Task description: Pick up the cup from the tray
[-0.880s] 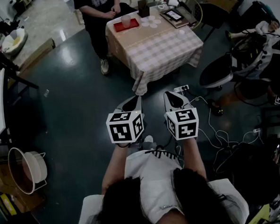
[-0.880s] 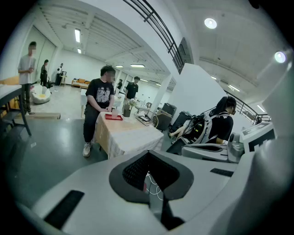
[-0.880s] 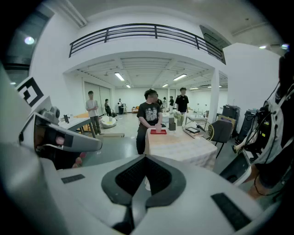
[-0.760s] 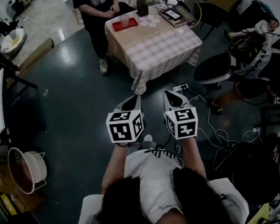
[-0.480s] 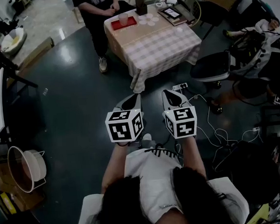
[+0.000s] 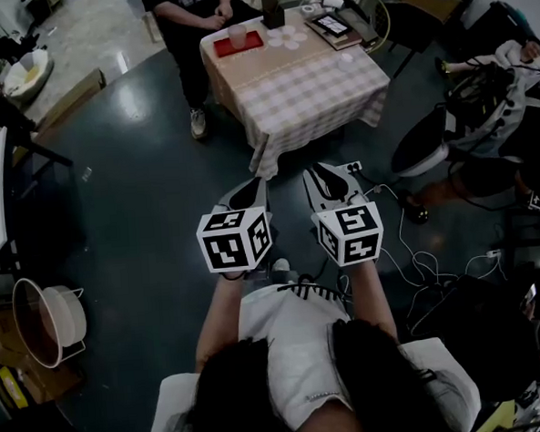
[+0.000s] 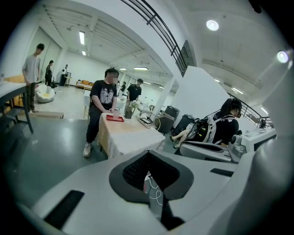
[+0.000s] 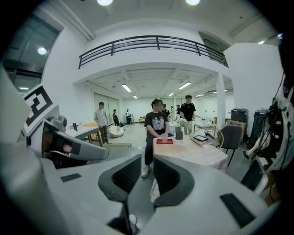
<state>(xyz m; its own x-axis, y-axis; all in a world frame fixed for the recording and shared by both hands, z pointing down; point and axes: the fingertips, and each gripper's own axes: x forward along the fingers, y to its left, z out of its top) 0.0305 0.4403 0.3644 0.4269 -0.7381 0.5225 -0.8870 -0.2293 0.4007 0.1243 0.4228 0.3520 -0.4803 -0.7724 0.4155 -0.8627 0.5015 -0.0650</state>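
A pale cup [image 6: 237,34] stands on a red tray [image 6: 239,44] at the far left corner of a checked-cloth table [image 6: 317,89], well ahead of me. In the left gripper view the cup [image 7: 116,114] and tray [image 7: 115,119] look small and distant. The tray [image 8: 164,141] also shows in the right gripper view, with a standing person's hand at it. My left gripper [image 6: 247,190] [image 7: 148,153] is shut and holds nothing. My right gripper [image 6: 327,180] [image 8: 148,157] is shut too, with only a sliver between its pads. Both hover side by side over the floor, far short of the table.
A person [image 6: 184,6] stands behind the table by the tray. Small white discs, a tablet and a dark box lie on the tabletop's far side. An office chair [image 6: 421,146] stands to the right, with cables [image 6: 409,248] and a power strip [image 6: 351,167] on the floor. A basin on a rack [image 6: 49,324] is at the left.
Both grippers have edged a little forward toward the table, the left one drifting slightly left. Their jaws look the same as before.
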